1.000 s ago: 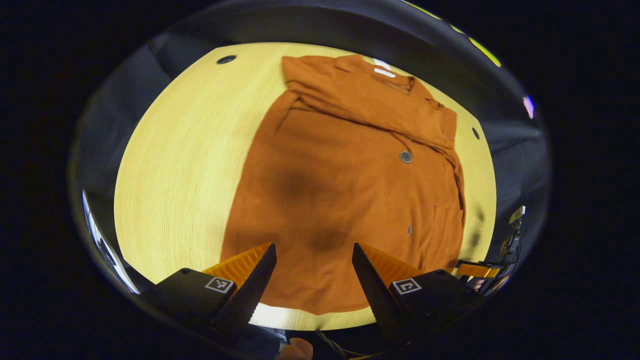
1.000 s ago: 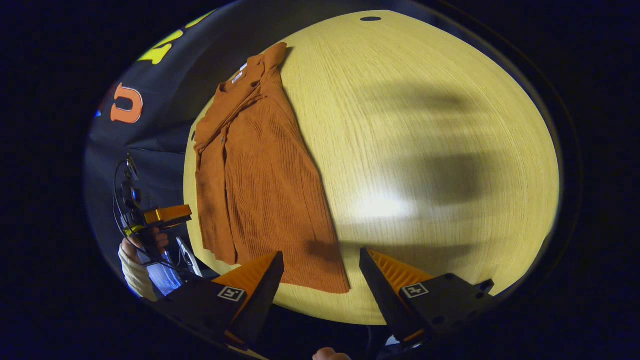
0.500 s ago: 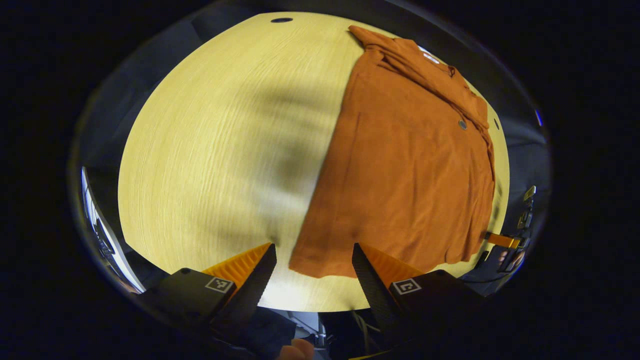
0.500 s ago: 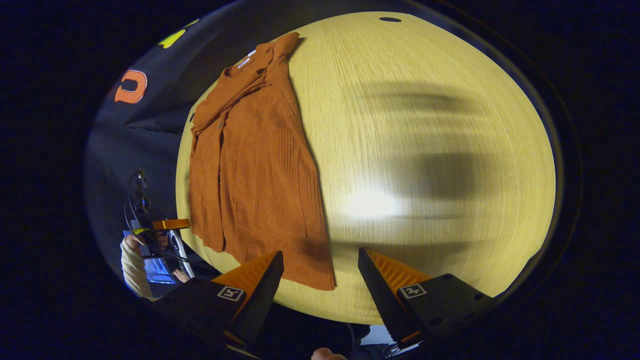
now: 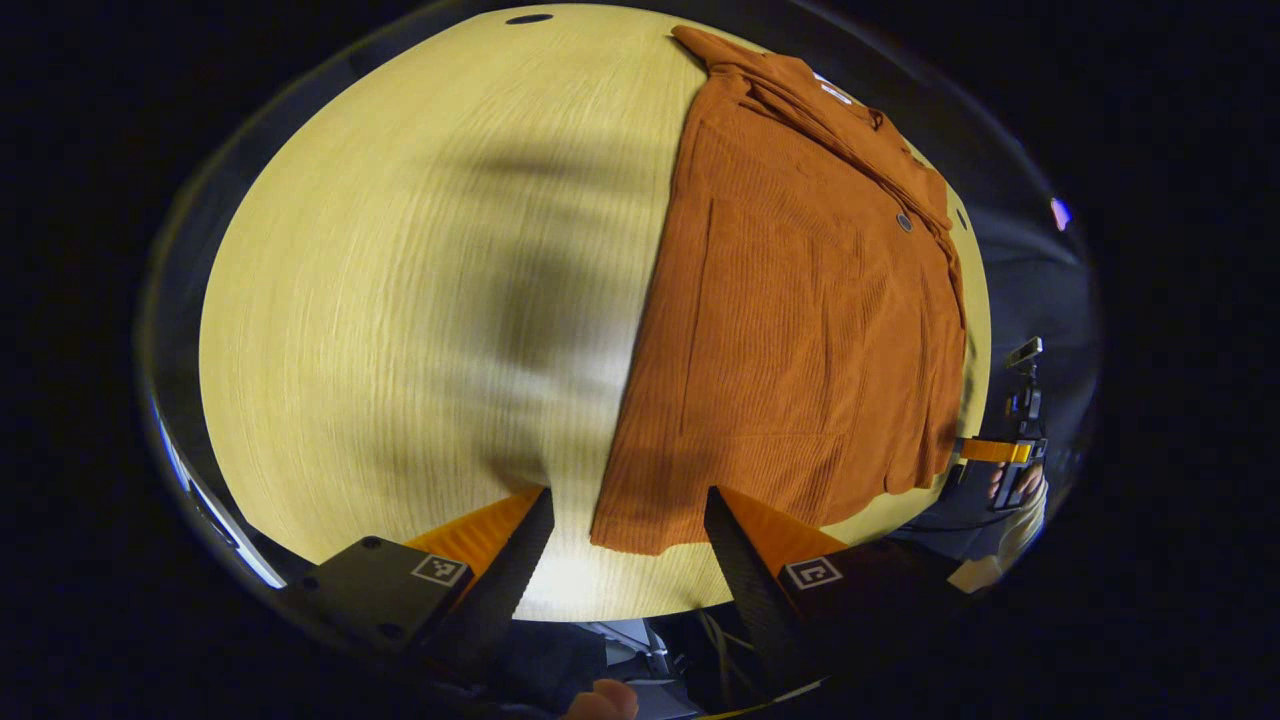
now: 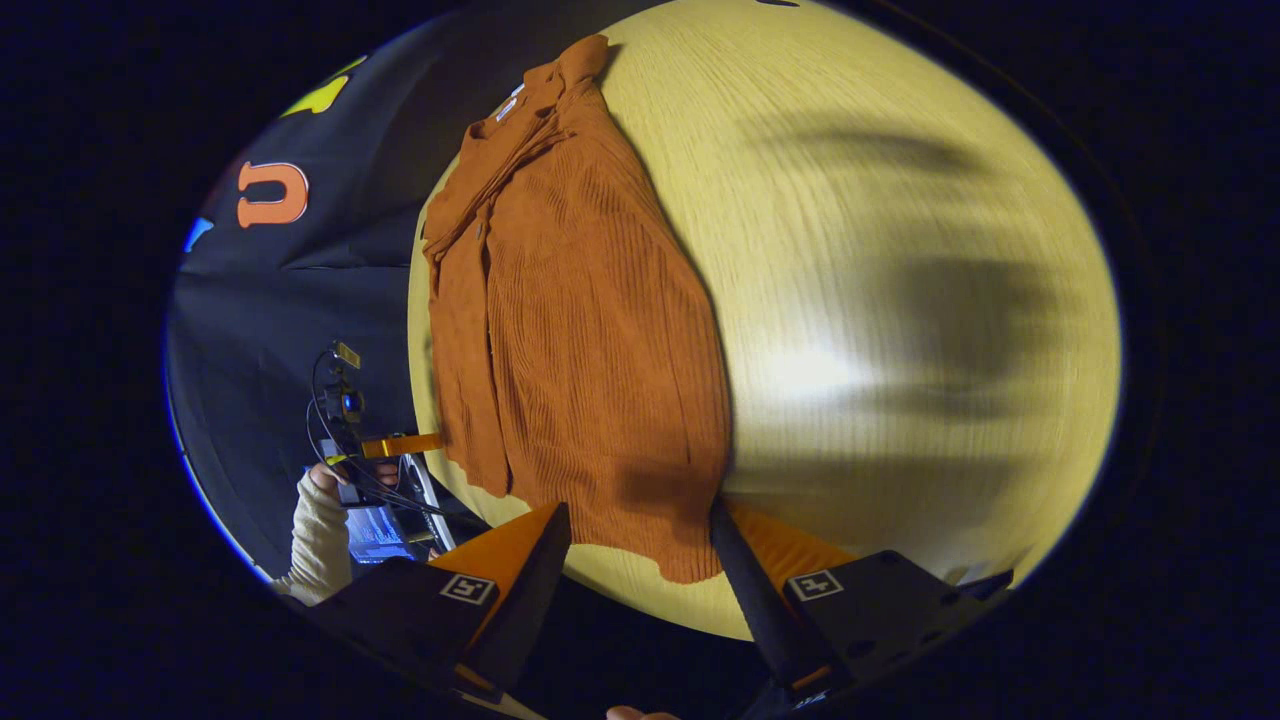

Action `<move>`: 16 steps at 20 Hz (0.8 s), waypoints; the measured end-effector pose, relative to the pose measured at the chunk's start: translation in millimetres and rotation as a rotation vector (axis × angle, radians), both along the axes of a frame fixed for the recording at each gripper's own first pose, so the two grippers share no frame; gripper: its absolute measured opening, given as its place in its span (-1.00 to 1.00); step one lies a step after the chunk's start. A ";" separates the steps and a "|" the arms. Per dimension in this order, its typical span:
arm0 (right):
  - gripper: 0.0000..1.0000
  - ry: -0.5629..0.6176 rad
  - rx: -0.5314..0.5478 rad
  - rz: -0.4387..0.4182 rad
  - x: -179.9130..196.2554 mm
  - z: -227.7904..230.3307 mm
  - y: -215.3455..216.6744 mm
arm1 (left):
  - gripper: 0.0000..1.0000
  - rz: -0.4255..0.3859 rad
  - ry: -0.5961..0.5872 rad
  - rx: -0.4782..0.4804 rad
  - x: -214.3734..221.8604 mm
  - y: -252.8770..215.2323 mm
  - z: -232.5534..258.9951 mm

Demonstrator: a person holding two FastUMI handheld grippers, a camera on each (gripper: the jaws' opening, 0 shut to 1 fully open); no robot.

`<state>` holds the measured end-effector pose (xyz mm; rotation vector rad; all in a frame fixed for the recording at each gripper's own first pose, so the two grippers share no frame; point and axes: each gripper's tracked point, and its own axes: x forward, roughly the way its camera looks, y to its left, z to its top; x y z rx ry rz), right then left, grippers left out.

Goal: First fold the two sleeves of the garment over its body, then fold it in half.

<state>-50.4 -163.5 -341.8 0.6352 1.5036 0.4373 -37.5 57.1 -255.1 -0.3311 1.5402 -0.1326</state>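
Garment (image 5: 800, 330) hem between left claw (image 5: 628, 530) tips

Each gripper, left (image 5: 628, 540) and right (image 6: 632, 555), has two wedge-shaped ribbed fingers on black blocks bearing square black-and-white markers, while a cream knitted sleeve (image 6: 318, 535) covers the person's arm.

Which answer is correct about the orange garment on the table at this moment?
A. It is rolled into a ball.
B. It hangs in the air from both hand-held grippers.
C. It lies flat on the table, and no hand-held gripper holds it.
C: the orange garment lies spread on the table, with both hand-held grippers open near its lower corners.
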 end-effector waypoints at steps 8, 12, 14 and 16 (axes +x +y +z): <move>0.51 0.016 0.034 0.003 2.2 -4.9 25.9 | 0.93 -0.018 0.002 -0.168 27.8 -42.2 49.7; 0.41 0.025 0.056 -0.038 3.6 -3.1 32.9 | 0.33 0.010 0.000 -0.277 24.4 -55.8 45.0; 0.43 0.029 0.070 -0.041 1.8 -7.6 41.5 | 0.19 0.000 0.000 -0.340 23.5 -69.4 46.6; 0.22 0.039 0.074 -0.055 2.0 -12.1 48.1 | -0.03 -0.003 -0.009 -0.328 24.7 -69.7 42.7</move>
